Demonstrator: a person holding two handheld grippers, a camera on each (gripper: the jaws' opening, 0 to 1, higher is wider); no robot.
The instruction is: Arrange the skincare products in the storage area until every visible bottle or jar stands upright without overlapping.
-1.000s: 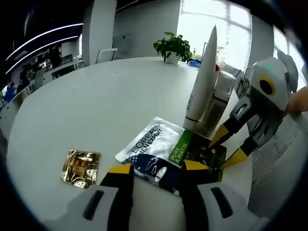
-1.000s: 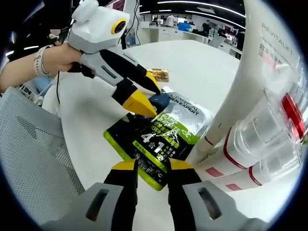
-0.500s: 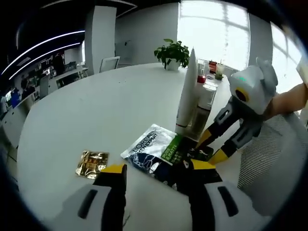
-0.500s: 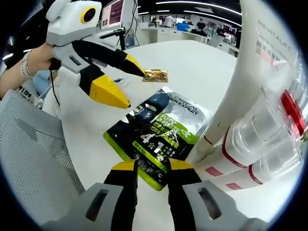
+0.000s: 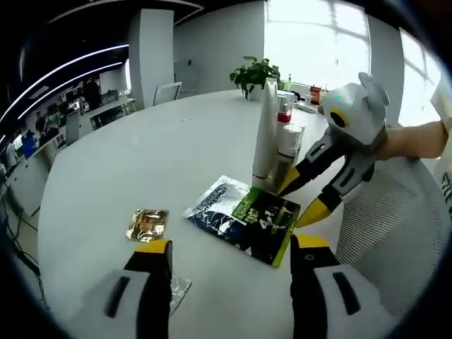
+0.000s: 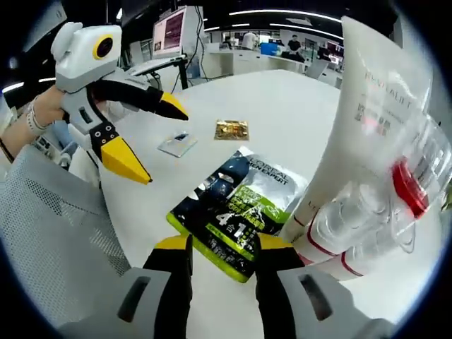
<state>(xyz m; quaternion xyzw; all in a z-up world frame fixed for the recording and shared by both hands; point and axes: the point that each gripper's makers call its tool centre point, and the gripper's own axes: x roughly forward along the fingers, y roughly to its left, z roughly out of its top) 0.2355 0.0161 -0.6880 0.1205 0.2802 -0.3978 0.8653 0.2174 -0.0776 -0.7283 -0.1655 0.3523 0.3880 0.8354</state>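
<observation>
Glossy flat sachets (image 5: 247, 219) lie on the smooth white bench (image 5: 141, 162); both grippers' fingers (image 5: 154, 258) (image 6: 173, 247) hover spread, holding nothing.

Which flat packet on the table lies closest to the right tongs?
The green-and-black sachet, just ahead of the right tongs; the gold packet and silver one lie farther off.

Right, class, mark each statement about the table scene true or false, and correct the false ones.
1. The tall white tube stands upright. True.
2. The gold foil sachet lies on top of the green-and-black pouch. False: it lies apart from it on the round white table.
3. The left gripper grips the pouch. False: its jaws are open and hold nothing.
4. The right gripper is open near the pouch's edge. True.
</observation>
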